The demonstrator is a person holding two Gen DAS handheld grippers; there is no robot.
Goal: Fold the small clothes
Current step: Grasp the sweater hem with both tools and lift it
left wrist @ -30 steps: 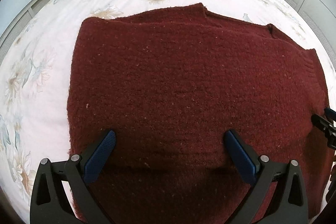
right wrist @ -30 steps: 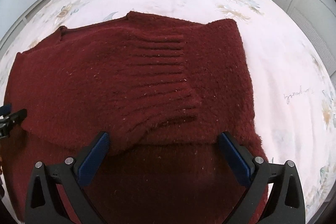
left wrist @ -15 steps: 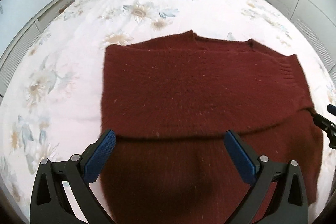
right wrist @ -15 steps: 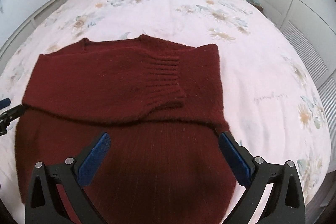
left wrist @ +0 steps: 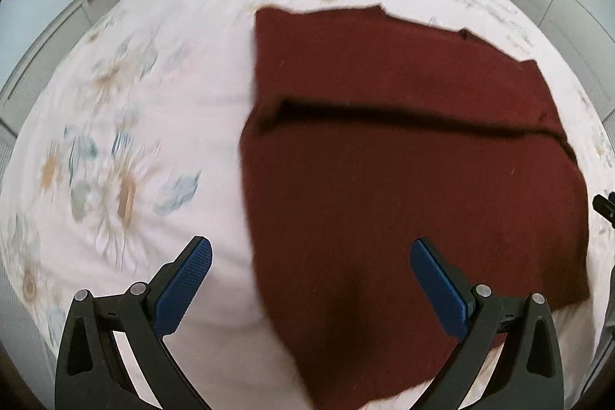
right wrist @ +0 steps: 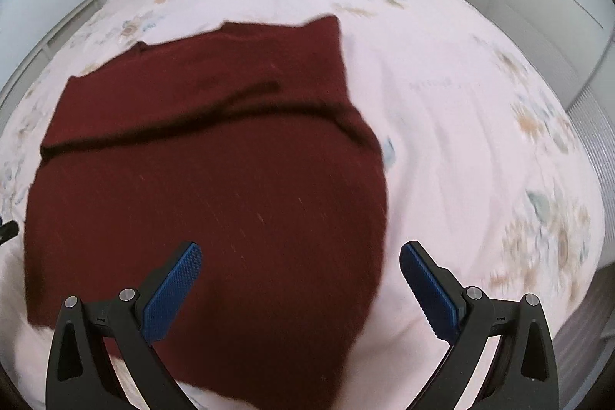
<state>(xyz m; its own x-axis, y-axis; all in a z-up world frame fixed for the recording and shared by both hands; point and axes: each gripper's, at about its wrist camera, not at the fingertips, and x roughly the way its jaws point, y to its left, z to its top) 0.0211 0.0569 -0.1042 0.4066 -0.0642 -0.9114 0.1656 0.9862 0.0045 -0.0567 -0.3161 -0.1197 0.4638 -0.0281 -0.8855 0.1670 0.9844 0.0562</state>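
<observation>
Left wrist view: the dark red knitted sweater (left wrist: 415,179) lies flat on the bed with the pale floral-print cover (left wrist: 153,102), its far part folded over the near part along a dark crosswise crease. The left claw (left wrist: 310,289) hangs above the sweater's near left edge, blue-padded fingers (left wrist: 184,289) spread apart, holding nothing. Right wrist view: the sweater (right wrist: 215,187) lies left of centre on the bed cover (right wrist: 480,141). The right claw (right wrist: 300,289) hangs above the sweater's near right edge, jaws apart and empty. Both views are motion-blurred.
</observation>
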